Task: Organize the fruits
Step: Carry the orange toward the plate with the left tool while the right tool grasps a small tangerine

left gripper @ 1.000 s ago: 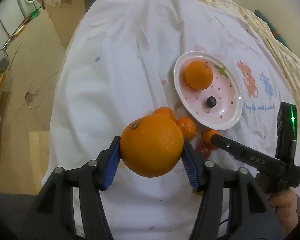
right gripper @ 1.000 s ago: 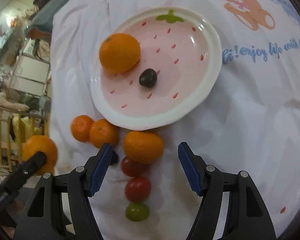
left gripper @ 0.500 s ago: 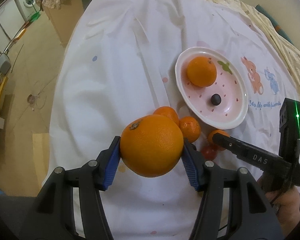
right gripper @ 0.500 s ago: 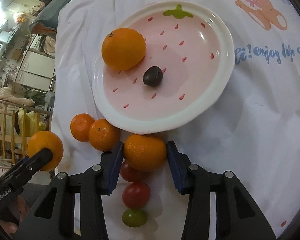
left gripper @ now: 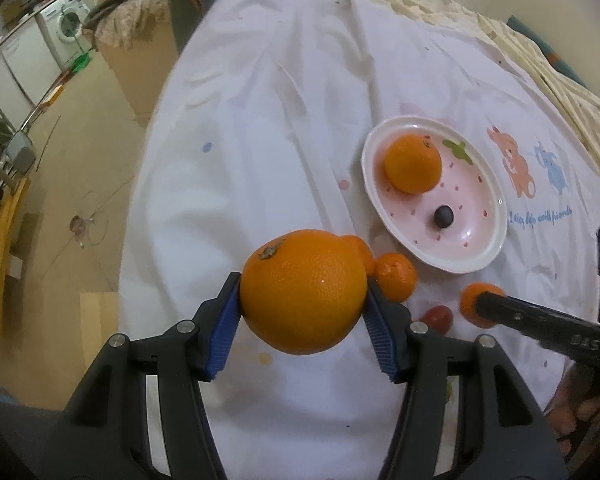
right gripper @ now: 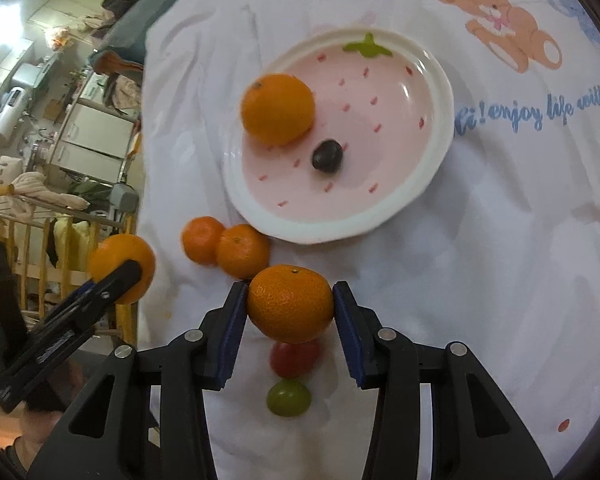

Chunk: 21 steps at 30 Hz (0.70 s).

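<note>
My left gripper (left gripper: 303, 296) is shut on a large orange (left gripper: 303, 291), held above the white cloth. My right gripper (right gripper: 291, 303) is shut on a mandarin (right gripper: 291, 303), lifted just off the cloth, below the plate's near rim. The pink strawberry plate (right gripper: 436, 80) holds another orange (right gripper: 278, 109) and a dark grape (right gripper: 327, 155). Two small mandarins (right gripper: 224, 247) lie together left of the plate's near rim. A red tomato (right gripper: 294, 358) and a green tomato (right gripper: 288, 398) lie under the right gripper. In the left wrist view the right gripper's finger (left gripper: 540, 320) covers part of its mandarin (left gripper: 476, 300).
The white cloth (left gripper: 260, 140) with cartoon animals (right gripper: 500, 32) covers the table; its left edge drops to the floor (left gripper: 80, 140). A hand (left gripper: 580, 412) holds the right gripper. Household clutter and a washing machine (left gripper: 66, 26) stand far left.
The right gripper's jaws closed on the mandarin beside the plate and raised it slightly off the cloth. The left gripper kept the large orange in place.
</note>
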Tool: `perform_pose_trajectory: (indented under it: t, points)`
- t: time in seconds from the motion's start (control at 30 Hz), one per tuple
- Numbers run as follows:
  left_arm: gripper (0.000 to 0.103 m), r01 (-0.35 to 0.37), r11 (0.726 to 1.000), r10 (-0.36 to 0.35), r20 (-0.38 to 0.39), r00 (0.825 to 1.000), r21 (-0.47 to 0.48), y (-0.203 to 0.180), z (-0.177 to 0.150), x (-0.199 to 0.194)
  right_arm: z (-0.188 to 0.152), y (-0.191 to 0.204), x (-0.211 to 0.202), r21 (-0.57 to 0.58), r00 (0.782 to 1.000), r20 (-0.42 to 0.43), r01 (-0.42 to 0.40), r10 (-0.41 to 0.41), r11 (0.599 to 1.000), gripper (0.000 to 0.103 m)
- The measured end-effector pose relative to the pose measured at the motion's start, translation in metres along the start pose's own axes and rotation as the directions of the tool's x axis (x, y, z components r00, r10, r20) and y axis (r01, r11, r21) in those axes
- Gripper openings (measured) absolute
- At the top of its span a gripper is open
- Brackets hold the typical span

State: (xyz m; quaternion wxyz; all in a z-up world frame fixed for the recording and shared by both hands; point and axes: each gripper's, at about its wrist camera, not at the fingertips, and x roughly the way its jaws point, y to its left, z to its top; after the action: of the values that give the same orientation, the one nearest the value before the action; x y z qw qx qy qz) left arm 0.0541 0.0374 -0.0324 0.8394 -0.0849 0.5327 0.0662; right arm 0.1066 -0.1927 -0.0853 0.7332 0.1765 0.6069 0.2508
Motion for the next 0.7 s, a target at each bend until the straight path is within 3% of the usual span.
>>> perform_pose_trajectory:
  t: [0.17, 0.37, 0.53, 0.7]
  points:
    - [0.054, 0.017, 1.000, -0.017, 0.034, 0.999, 0.011, 0.000, 0.007, -0.012, 0.001, -0.001, -0.029, 0.015, 0.997, 0.067, -0.048, 0.047, 0.999, 0.045]
    - [0.054, 0.051, 0.994, -0.059, 0.082, 0.995, 0.096, -0.023, 0.034, -0.022, 0.019, -0.001, -0.071, 0.017, 0.977, 0.198, -0.088, 0.083, 0.996, 0.045]
    - [0.054, 0.073, 0.984, -0.080, 0.035, 0.996, 0.163, -0.051, 0.046, 0.002, 0.050, -0.007, -0.078, 0.026, 0.965, 0.258, -0.054, 0.046, 0.998, 0.045]
    - [0.054, 0.083, 0.975, -0.082, -0.013, 0.997, 0.208, -0.076, 0.050, 0.034, 0.071, -0.020, -0.073, 0.048, 0.967, 0.254, -0.031, 0.018, 0.998, 0.045]
